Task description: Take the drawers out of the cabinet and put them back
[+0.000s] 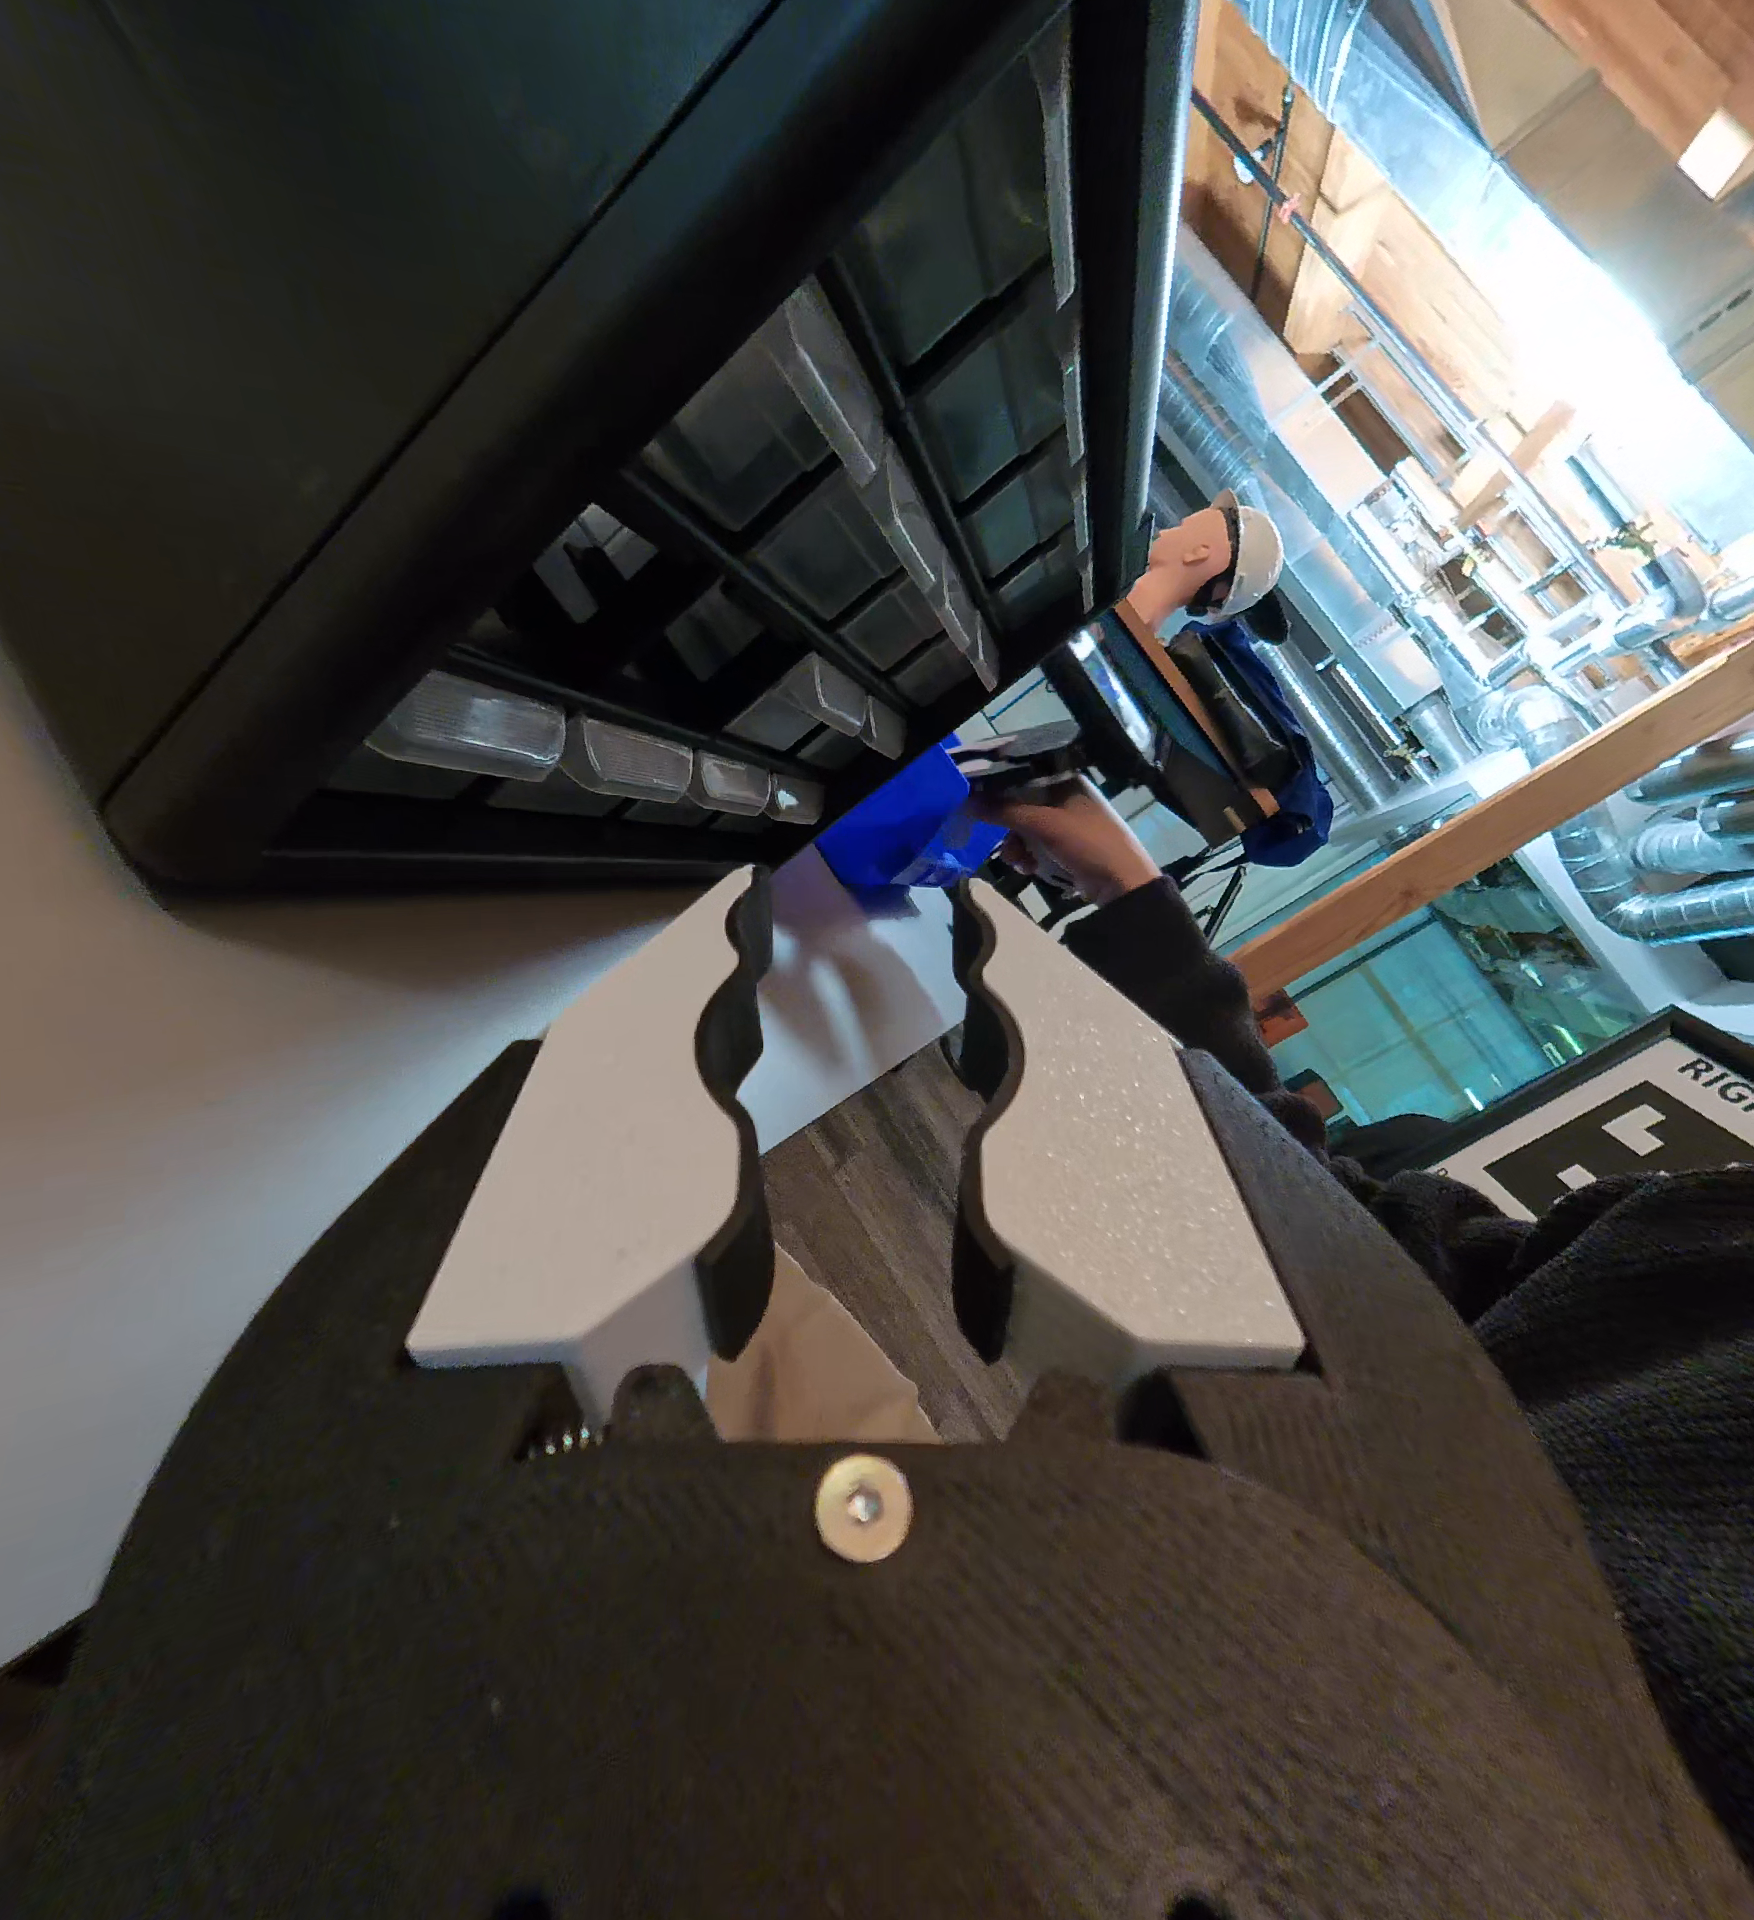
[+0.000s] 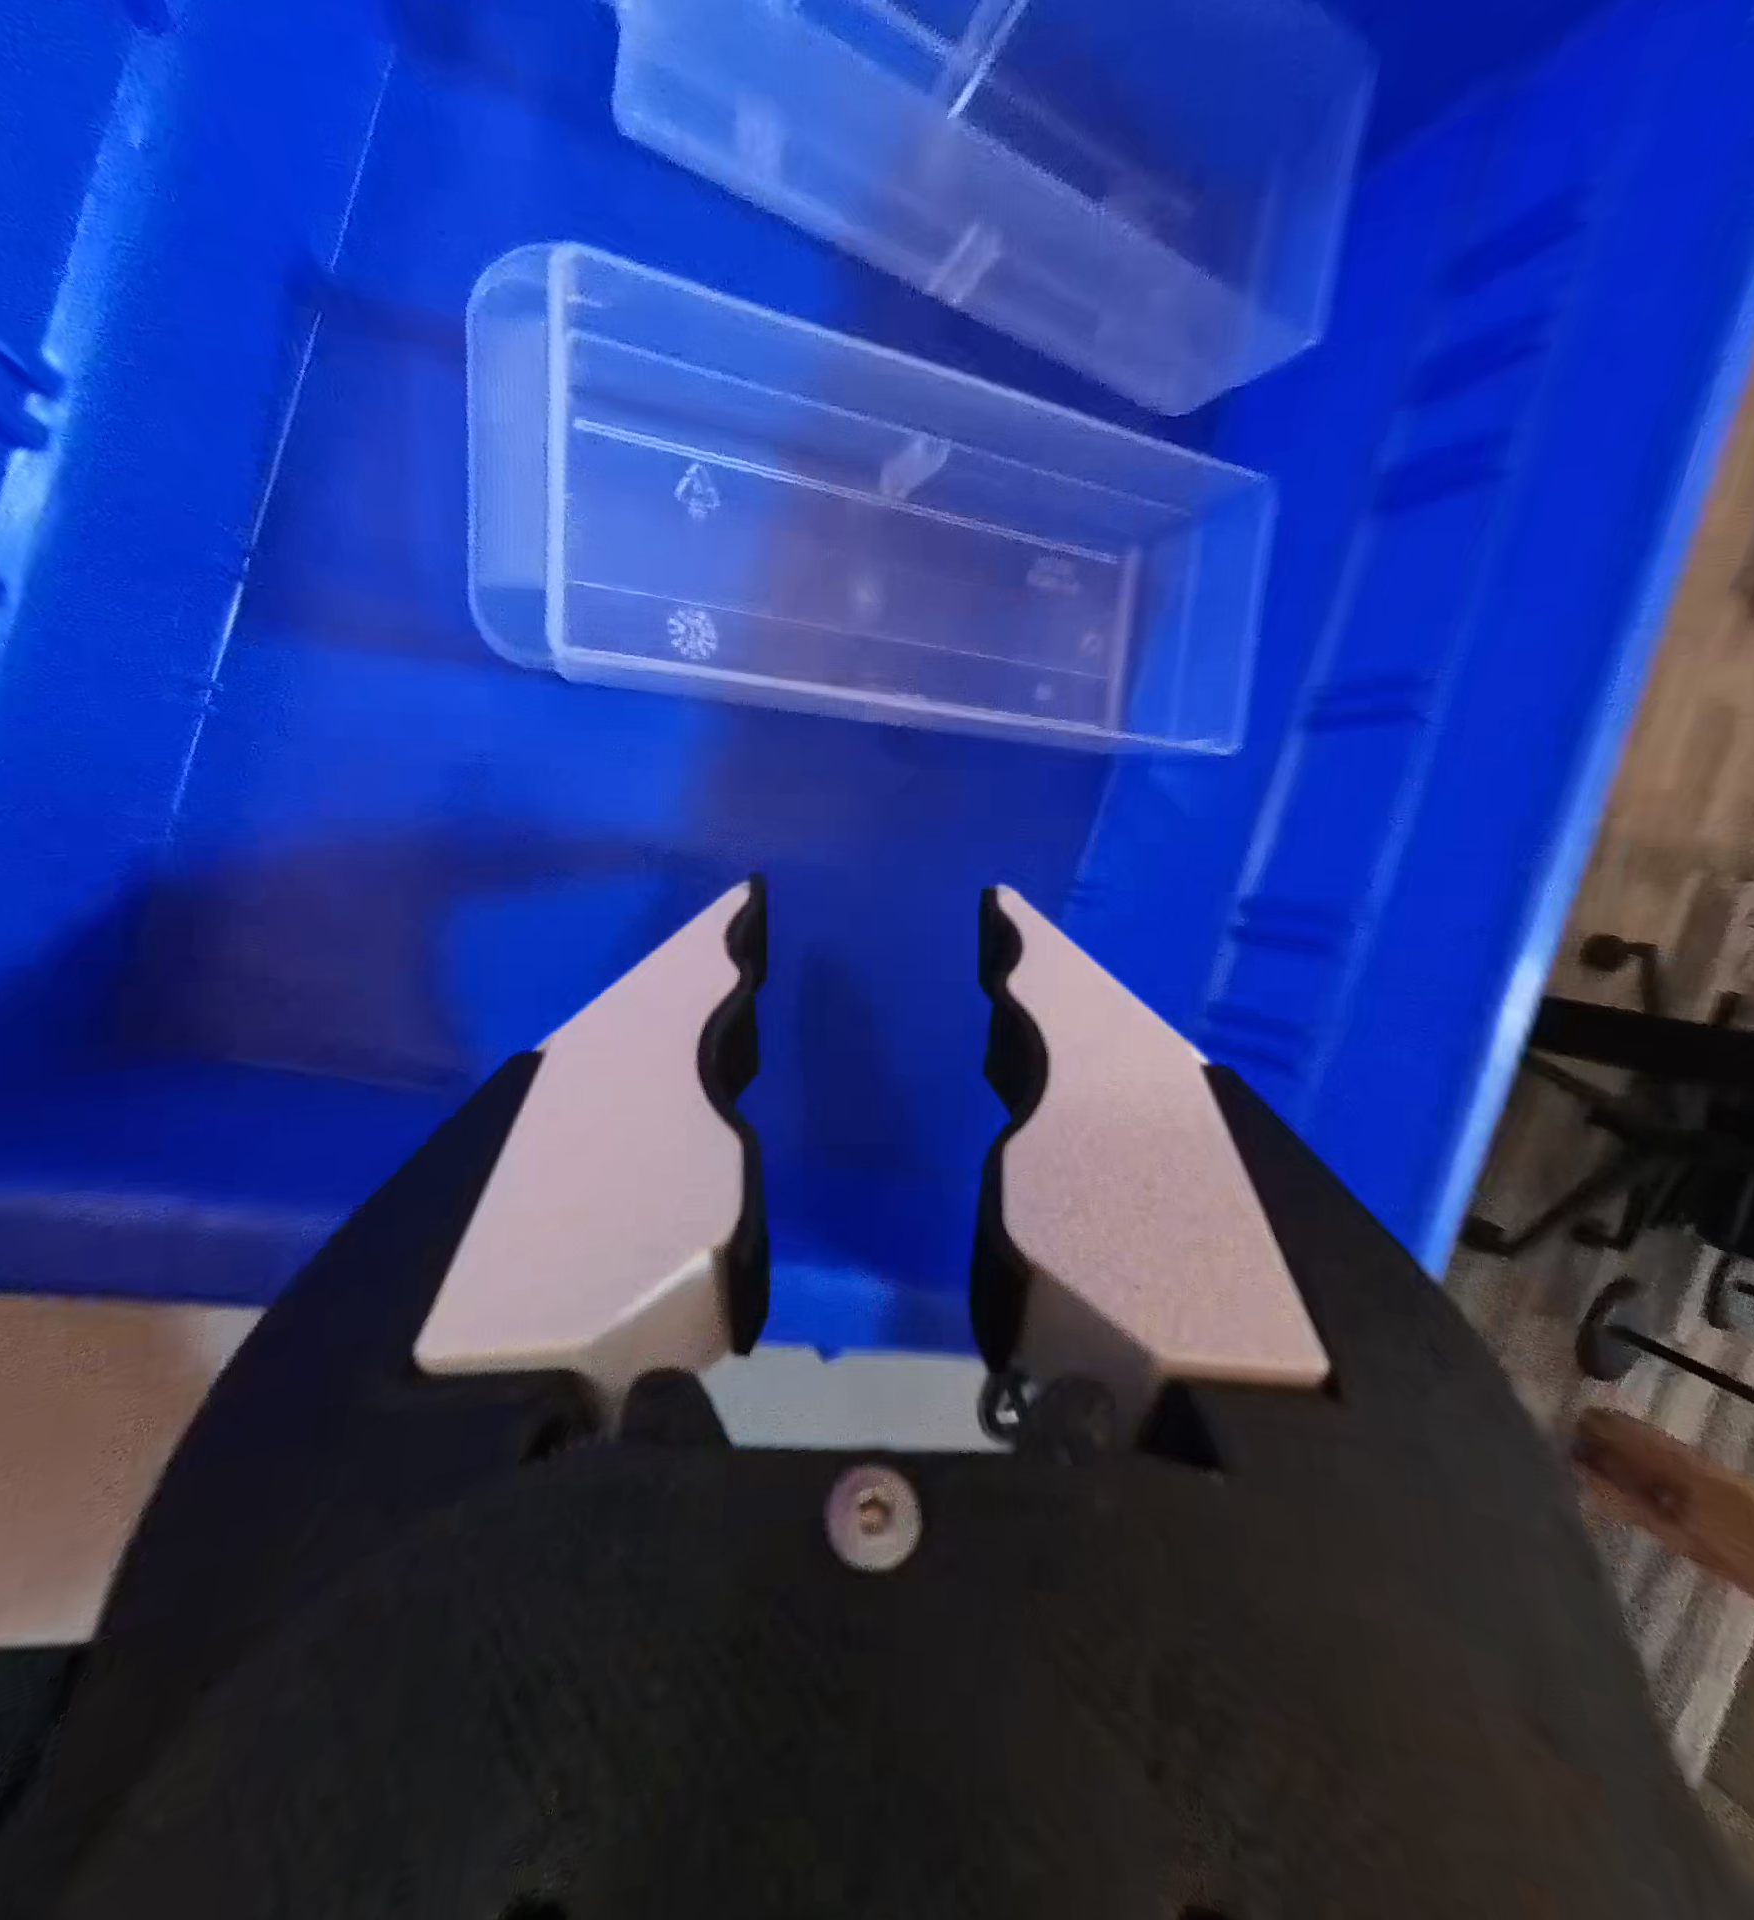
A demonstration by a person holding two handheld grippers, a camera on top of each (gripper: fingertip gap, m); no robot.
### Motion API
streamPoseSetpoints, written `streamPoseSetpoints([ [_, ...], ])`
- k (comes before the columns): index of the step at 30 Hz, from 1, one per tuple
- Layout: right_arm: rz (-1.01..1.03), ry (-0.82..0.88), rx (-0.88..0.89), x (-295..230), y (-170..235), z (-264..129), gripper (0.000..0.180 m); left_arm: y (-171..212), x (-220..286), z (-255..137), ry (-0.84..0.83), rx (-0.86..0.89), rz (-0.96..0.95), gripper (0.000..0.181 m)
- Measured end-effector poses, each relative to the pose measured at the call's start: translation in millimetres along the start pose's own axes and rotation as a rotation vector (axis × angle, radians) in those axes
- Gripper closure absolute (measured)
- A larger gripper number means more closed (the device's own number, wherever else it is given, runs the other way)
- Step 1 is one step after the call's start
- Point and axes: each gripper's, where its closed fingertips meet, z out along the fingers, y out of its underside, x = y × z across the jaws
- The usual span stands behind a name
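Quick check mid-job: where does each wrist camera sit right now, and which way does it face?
Left wrist view: on the left gripper, low on the table, facing the cabinet; a sleeve shows.
Right wrist view: on the right gripper, looking down into the blue bin at two clear drawers.
Shared: the blue bin.

Black gripper (image 1: pixel 862 904) bodies, pale fingers (image 1: pixel 634 1091) — wavy black pads, silver screw (image 1: pixel 862 1507), seemingly knit dark sleeve (image 1: pixel 1683 1403)

Left hand-held gripper (image 1: pixel 862 894): tilted, jaws apart, nothing between them.
Right hand-held gripper (image 2: pixel 873 904): jaws apart, nothing held, pointing downward.
Right hand (image 1: pixel 1049 831): far off, wrapped around its gripper's handle, dark sleeve.
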Motion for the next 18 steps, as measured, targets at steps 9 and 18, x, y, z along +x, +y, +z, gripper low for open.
streamPoseSetpoints([
  [9,-0.098,-0.029,0.023,-16.2,-48.2,46.7,0.152,-0.5,4.3,1.8,0.0,0.001,0.062,0.149],
  [18,-0.084,-0.045,0.059,-23.0,-60.2,42.9,0.147,0.1,2.0,1.3,0.005,-0.006,0.042,0.149],
])
